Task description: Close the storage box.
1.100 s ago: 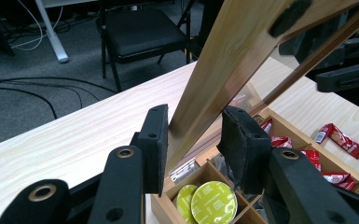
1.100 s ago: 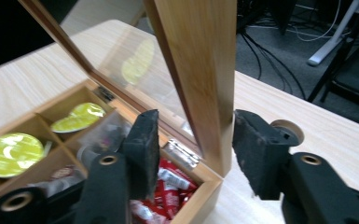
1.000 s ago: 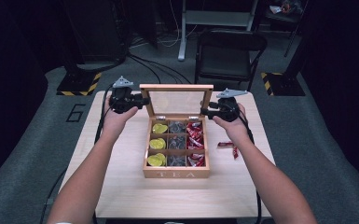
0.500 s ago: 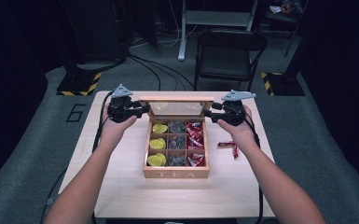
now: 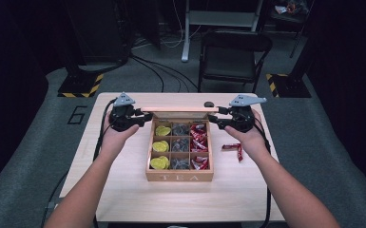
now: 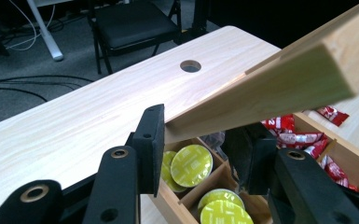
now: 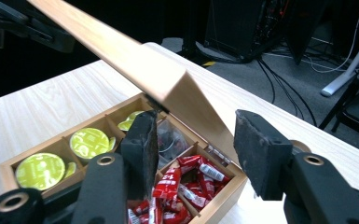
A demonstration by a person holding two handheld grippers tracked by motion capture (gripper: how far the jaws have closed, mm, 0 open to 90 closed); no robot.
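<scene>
At the centre of the high view sits the wooden tea box [image 5: 179, 176] on the table [image 5: 123, 190]. Behind it, the lid [image 5: 178, 109] is raised. The left gripper [image 5: 140, 117] and right gripper [image 5: 214, 117] flank its ends, jaws parted around the lid's corners.

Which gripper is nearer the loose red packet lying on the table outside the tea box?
Right. The right gripper is at the lid's right end, just behind the loose red packet; the left gripper is across the box.

Wooden tea box [image 5: 179, 176], lid [image 5: 178, 110] half-lowered
</scene>
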